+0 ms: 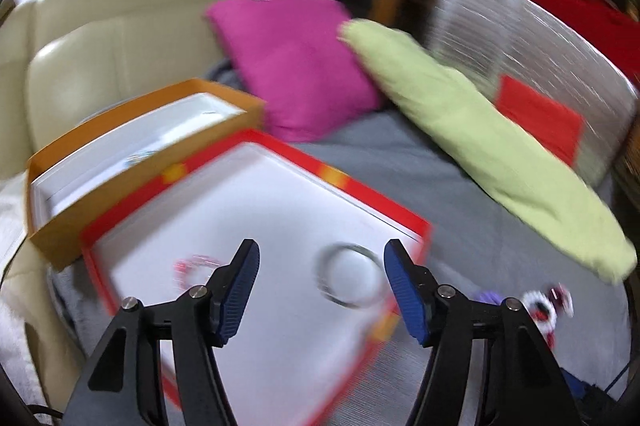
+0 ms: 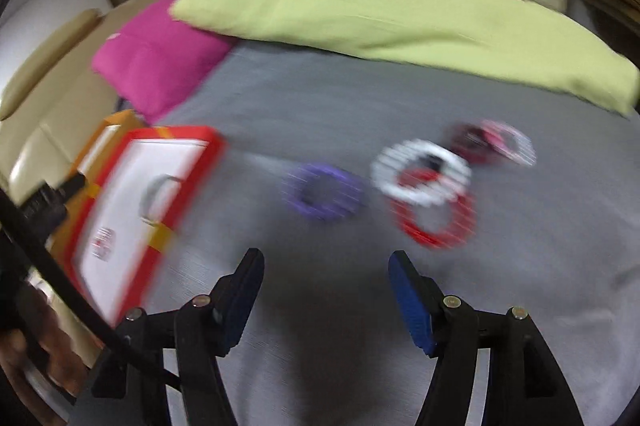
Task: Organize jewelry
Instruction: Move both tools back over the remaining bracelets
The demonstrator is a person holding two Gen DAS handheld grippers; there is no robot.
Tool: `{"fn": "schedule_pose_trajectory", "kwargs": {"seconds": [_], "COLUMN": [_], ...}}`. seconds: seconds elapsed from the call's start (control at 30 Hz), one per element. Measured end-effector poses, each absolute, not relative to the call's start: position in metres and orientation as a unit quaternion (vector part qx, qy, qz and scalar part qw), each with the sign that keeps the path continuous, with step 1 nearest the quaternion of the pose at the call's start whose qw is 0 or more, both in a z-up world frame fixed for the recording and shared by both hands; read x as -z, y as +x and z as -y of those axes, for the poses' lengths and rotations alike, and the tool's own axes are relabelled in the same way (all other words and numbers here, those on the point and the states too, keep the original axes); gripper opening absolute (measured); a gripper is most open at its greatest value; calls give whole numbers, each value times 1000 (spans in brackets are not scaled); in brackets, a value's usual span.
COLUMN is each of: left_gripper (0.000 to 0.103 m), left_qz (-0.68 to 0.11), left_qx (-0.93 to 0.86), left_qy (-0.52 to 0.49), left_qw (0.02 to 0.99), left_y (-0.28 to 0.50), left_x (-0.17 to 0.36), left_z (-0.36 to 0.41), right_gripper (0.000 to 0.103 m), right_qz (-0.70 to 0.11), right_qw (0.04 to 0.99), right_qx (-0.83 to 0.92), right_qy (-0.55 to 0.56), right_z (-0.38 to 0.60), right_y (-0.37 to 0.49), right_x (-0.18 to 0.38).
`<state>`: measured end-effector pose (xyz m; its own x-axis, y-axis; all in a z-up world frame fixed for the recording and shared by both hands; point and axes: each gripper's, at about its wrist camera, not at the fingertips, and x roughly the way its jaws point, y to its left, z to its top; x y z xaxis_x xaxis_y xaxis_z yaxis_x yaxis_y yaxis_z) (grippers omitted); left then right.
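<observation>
Red-rimmed tray (image 1: 404, 214) with a white floor lies on the grey bed (image 2: 320, 98), holding a silver bangle (image 1: 349, 275); purple bracelet (image 2: 323, 196), white bracelet (image 2: 420, 172) and red bracelet (image 2: 438, 222) lie beside it; left gripper (image 1: 322, 292) and right gripper (image 2: 326, 300) jaws both released, empty.

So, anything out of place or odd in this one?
Nothing damaged or spilled. Several bracelets, purple, white and red, lie loose on the grey bedcover, outside the red box, which holds a silver bangle.
</observation>
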<state>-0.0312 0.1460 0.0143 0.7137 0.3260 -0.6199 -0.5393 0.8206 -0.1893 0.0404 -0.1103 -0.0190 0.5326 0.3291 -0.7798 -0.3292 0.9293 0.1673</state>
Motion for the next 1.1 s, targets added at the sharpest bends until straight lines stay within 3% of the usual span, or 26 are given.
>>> {"fn": "schedule_pose_trajectory", "kwargs": {"seconds": [0.4,0.6,0.7,0.77,0.97,1.1], "left_gripper": [68,68,72,82,102,103], "left_qz": [-391,-462,-457,-455,-469,-467], "left_qx": [-79,-78,-82,-93,-107,-109], "left_qy": [-37,-60,-54,-47,-79,-75], "left_qw": [916,881,884,884,873,875], "left_y": [11,25,22,22,23,20], "left_x": [22,54,55,57,62,63], "left_z": [-32,-37,-35,-35,-52,-51], "right_gripper": [68,82,94,103,103,103], "right_qz": [-433,-425,-433,-435,-430,-404], "right_qw": [893,896,891,888,890,903], "right_qx": [-118,-126,-133,-130,-135,-136], "right_qy": [36,8,-33,-65,-65,-59], "right_z": [215,204,188,179,181,184], "right_y": [34,29,28,27,25,15], "right_x": [44,48,54,58,58,58]}}
